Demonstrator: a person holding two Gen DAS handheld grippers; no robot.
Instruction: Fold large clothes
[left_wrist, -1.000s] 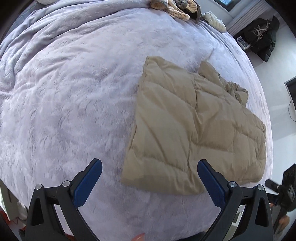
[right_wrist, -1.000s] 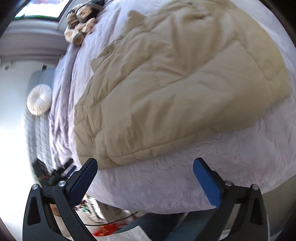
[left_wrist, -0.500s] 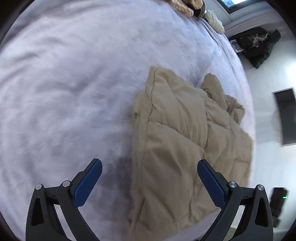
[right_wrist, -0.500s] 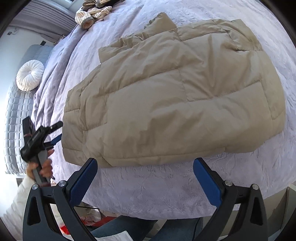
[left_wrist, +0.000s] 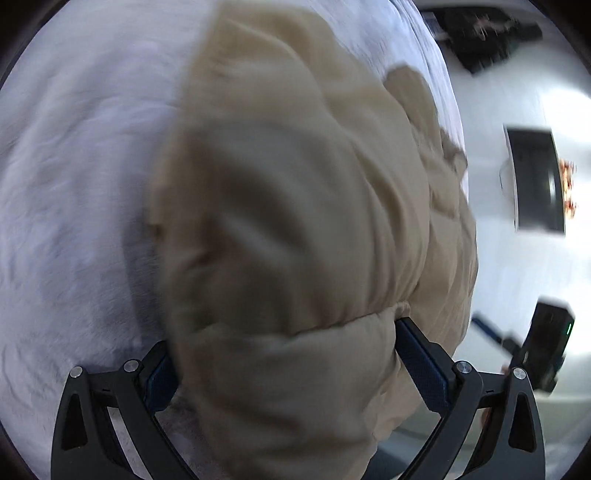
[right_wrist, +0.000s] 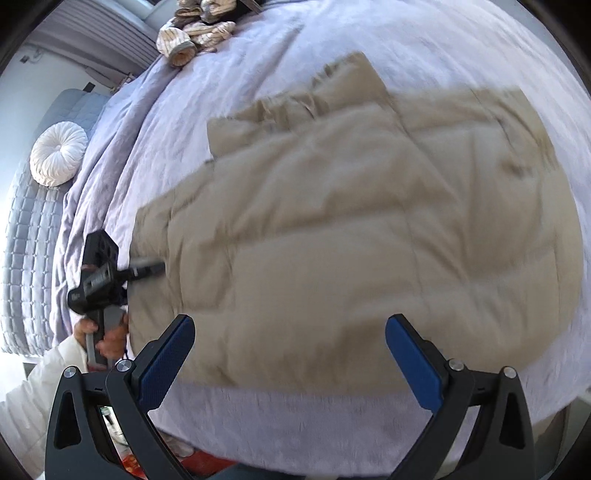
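- On the lilac plush bedspread (right_wrist: 280, 48), near the bed's near edge, lies the beige quilted puffer jacket (right_wrist: 369, 236), already doubled into a rough rectangle with a sleeve or collar flap sticking out at its far side.
- At the jacket's left end, the left gripper (left_wrist: 284, 365) stands spread wide with the padded end of the jacket bulging between its blue pads (left_wrist: 421, 365); the pads have not closed on the cloth, so it grasps nothing yet. The right wrist view shows the same tool pushed in at that edge, held by a hand in a white sleeve (right_wrist: 103, 336).
- To do this step well, the left gripper would likely need to go in low, against the bedspread, so that the pads take every layer of the end and not only the top one; puffy filling tends to slip out of a shallow pinch.
- At the jacket's near long edge, the right gripper (right_wrist: 290, 354) hovers released and empty, its blue pads (right_wrist: 166, 362) straddling the hem, apart from the cloth.
- It should probably take the hem at a matching depth, so that both ends lift level and the next fold lands square.
- Both views are blurred, so seam lines are hard to trust as guides.
- At the far corner of the bed, a heap of striped knitted things (right_wrist: 195, 33) lies well apart from the jacket and should not interfere.
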